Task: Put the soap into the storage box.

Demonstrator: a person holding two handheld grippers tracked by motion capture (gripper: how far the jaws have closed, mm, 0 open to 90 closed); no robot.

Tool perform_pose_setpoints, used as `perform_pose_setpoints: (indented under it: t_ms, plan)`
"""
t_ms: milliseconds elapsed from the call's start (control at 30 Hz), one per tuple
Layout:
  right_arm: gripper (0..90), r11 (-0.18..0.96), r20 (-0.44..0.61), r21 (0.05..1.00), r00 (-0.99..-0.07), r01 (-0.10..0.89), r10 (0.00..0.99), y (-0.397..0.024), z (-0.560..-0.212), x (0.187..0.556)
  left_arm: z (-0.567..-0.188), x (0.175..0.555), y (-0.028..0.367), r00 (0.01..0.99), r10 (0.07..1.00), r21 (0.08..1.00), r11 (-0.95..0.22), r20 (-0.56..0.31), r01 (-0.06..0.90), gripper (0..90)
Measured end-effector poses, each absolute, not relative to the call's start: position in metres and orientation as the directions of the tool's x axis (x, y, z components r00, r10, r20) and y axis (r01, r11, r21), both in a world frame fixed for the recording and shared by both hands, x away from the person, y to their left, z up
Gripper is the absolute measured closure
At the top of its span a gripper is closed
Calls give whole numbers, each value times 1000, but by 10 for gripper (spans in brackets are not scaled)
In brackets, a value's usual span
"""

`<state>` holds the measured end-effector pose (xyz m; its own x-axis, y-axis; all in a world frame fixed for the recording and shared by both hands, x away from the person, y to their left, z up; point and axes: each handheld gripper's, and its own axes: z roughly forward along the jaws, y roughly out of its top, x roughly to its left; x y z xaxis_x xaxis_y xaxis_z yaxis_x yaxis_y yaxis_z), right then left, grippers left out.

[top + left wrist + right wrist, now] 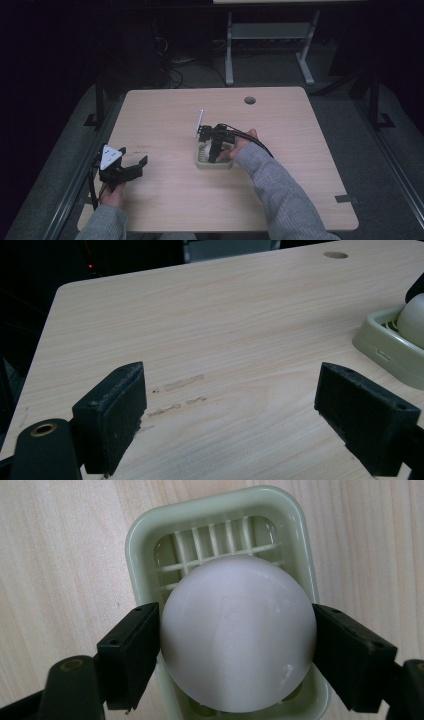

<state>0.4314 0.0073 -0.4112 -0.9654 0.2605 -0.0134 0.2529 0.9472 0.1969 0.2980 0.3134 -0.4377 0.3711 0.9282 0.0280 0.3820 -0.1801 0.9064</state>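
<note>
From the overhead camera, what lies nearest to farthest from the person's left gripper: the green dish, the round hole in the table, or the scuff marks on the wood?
1. Scuff marks, just right of the left gripper.
2. Green dish, mid-table.
3. Round hole, far edge.

In the left gripper view the pale green tray [387, 347] and the white ball [412, 322] in it are cut off by the right edge. In the right gripper view the ball [239, 632] hides most of the tray's [142, 527] slatted floor, and the bottom edge crops the tray's near rim. From the high view the ball [203, 149] is too small to make out clearly.
</note>
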Motion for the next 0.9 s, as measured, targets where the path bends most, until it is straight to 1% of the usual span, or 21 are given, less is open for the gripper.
perform_pose_setpoints:
  t_ms: [767,900]
  plan:
    - [198,937,0,223,-961,270,277,3,-404,430,-438,298,314,374,927,904,-186,32,384,129]
    - [203,931,1,243,-960,272,280,2,-400,430,-438,298,313,374,927,904,-188,33,384,129]
